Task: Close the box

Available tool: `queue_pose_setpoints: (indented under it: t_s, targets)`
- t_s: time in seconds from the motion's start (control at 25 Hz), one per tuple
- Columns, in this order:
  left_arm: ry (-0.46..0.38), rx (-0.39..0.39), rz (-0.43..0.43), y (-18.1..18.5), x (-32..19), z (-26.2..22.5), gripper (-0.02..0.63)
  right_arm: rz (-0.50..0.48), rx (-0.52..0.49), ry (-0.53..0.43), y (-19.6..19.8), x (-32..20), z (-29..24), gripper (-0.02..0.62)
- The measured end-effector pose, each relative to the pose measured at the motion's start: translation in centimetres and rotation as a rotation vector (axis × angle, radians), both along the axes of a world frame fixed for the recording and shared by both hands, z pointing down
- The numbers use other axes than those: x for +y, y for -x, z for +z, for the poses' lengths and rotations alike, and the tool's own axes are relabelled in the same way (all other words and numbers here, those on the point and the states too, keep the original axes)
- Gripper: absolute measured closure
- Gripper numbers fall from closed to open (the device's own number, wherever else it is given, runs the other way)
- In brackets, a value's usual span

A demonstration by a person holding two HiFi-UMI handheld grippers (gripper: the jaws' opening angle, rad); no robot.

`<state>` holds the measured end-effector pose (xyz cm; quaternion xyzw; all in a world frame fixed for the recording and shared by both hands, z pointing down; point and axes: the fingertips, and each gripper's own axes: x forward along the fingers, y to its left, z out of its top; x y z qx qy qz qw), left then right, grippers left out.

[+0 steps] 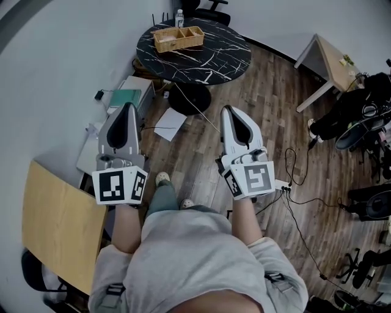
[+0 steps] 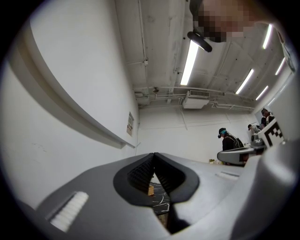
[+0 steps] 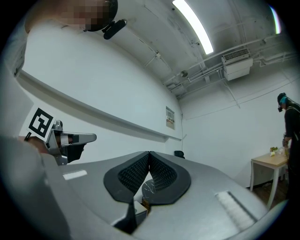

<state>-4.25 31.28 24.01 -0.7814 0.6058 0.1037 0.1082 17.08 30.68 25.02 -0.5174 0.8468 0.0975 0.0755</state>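
An open wooden box [image 1: 178,38] with compartments sits on the round black marble table [image 1: 208,58], far ahead of me. My left gripper [image 1: 126,107] is held at waist height on the left, jaws shut with nothing between them. My right gripper [image 1: 230,111] is level with it on the right, also shut and empty. Both point toward the table and stand well short of it. In the left gripper view a sliver of the box [image 2: 150,189] and the table [image 2: 160,200] shows through the gap below the tips [image 2: 154,155]. The right gripper view shows its tips [image 3: 149,153] touching.
A bottle [image 1: 179,17] stands behind the box. A light wooden table [image 1: 58,226] is at my left, another [image 1: 333,58] at the far right. Papers [image 1: 170,125] and cables [image 1: 293,177] lie on the wood floor, with chairs and gear [image 1: 366,116] at the right. People stand far off.
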Motion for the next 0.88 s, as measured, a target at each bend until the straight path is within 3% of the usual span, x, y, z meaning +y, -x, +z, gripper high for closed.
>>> queue_pose_setpoints:
  t_s: [0.32, 0.88]
  targets:
    - [0.004, -0.005, 0.011, 0.4, -5.8, 0.2, 0.548, 0.018, 0.003, 0.009, 0.5, -5.7, 0.1, 0.592]
    - [0.01, 0.009, 0.021, 5.5, -19.8, -0.6, 0.548, 0.031, 0.016, 0.009, 5.5, -19.8, -1.2, 0.592]
